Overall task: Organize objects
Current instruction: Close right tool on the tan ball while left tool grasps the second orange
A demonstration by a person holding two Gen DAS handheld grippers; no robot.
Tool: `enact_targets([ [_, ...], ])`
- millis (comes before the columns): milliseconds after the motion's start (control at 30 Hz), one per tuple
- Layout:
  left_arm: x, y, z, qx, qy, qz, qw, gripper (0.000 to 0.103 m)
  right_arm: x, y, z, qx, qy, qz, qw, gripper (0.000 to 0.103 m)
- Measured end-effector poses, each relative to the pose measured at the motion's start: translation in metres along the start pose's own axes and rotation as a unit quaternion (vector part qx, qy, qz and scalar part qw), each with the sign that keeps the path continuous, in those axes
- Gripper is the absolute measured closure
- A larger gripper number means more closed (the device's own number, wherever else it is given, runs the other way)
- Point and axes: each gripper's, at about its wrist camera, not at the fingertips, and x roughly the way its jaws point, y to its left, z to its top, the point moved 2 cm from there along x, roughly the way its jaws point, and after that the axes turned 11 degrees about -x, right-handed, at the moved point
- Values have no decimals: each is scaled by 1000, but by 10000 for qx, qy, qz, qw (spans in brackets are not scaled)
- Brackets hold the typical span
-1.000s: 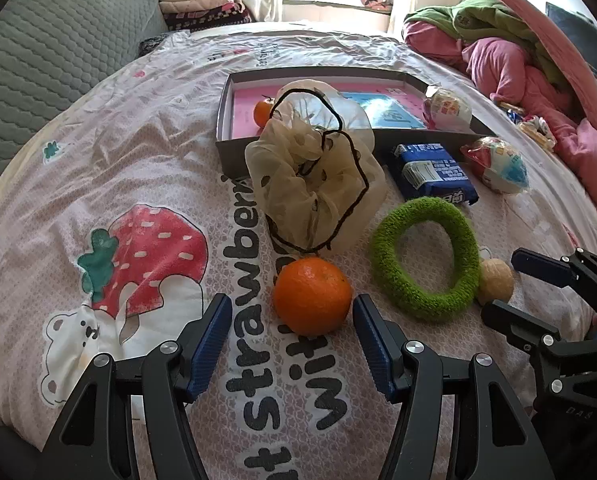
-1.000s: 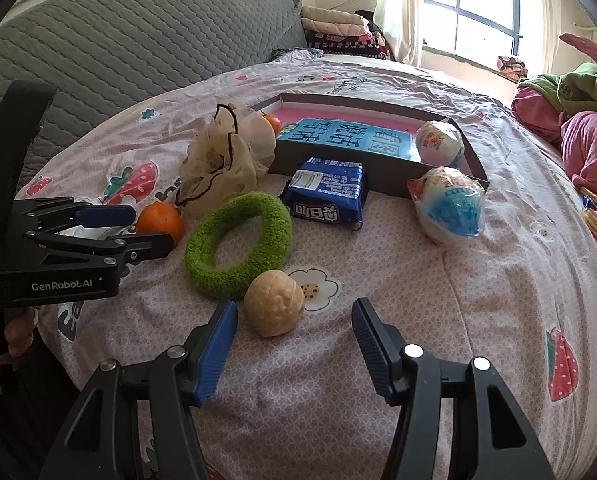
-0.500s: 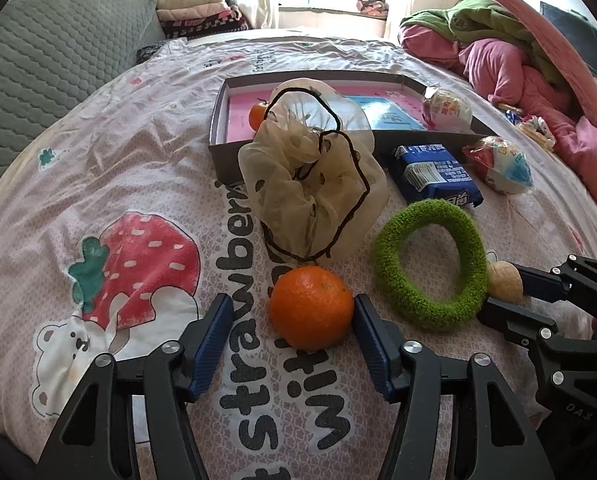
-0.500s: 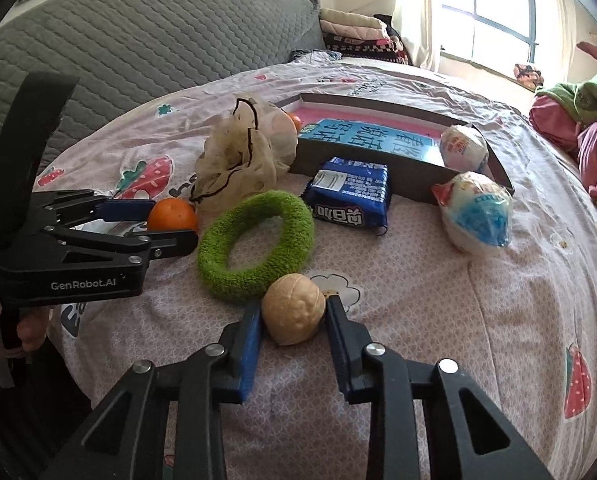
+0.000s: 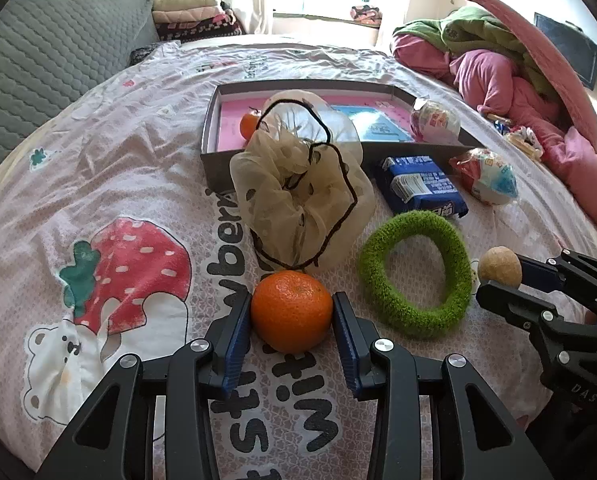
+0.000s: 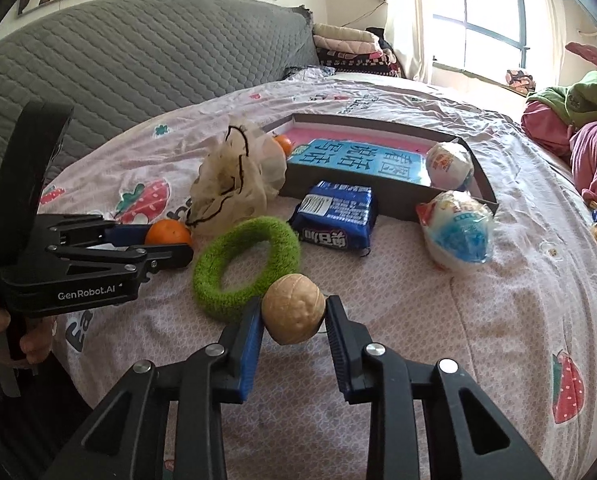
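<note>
My left gripper (image 5: 292, 320) is shut on an orange (image 5: 291, 311) low over the pink bedsheet; the orange also shows in the right wrist view (image 6: 167, 233). My right gripper (image 6: 293, 318) is shut on a tan walnut (image 6: 293, 308), held just above the sheet; the walnut also shows in the left wrist view (image 5: 499, 265). A green fuzzy ring (image 5: 414, 268) lies between the two grippers. Behind it stands a shallow grey box (image 5: 214, 160) with a pink floor, holding a second orange (image 5: 249, 124), a blue booklet (image 6: 358, 160) and a wrapped ball (image 6: 449, 165).
A beige mesh bag (image 5: 302, 188) leans on the box front. A blue packet (image 5: 422, 186) and another wrapped ball (image 5: 486, 176) lie before the box. A grey quilted headboard (image 6: 138, 64) is at left; pink and green bedding (image 5: 498, 64) is piled at right.
Both grippers closed: the left one on the orange, the right one on the walnut. The walnut has risen slightly off the sheet.
</note>
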Motion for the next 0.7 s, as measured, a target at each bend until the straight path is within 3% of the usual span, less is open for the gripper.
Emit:
enact_targets([
  [700, -32, -8, 9, 111, -647, -137, 9978, 62, -11, -8, 10, 112, -354, -71, 9993, 71],
])
